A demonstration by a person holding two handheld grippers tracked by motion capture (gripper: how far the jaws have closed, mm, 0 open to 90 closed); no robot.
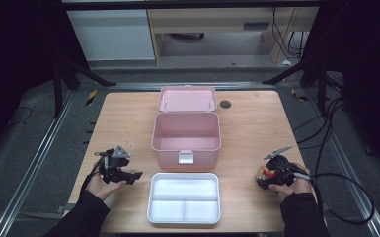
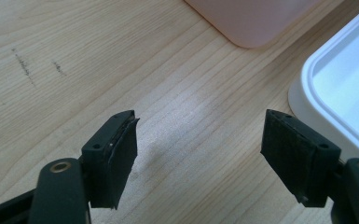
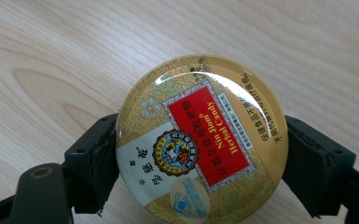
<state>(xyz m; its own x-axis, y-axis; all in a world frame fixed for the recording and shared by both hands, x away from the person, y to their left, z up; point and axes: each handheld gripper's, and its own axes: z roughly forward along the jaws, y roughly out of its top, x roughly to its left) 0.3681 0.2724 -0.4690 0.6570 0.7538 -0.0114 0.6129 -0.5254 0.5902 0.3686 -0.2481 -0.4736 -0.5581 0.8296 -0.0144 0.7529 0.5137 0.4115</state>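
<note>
A wooden worktop (image 1: 247,128) holds an open pink box (image 1: 186,132) and a white tray (image 1: 183,198), both empty. The right gripper (image 3: 200,158) pinches a round candy tin (image 3: 201,140) low at the right edge. The left gripper (image 2: 200,154) is spread, holding nothing. Nothing seems packed yet.

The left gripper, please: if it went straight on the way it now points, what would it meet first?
Probably the pink box. The left gripper is open over bare table, and the box's rounded corner lies ahead, slightly right of its line; the white tray sits off to the right. Depth is unclear.
</note>
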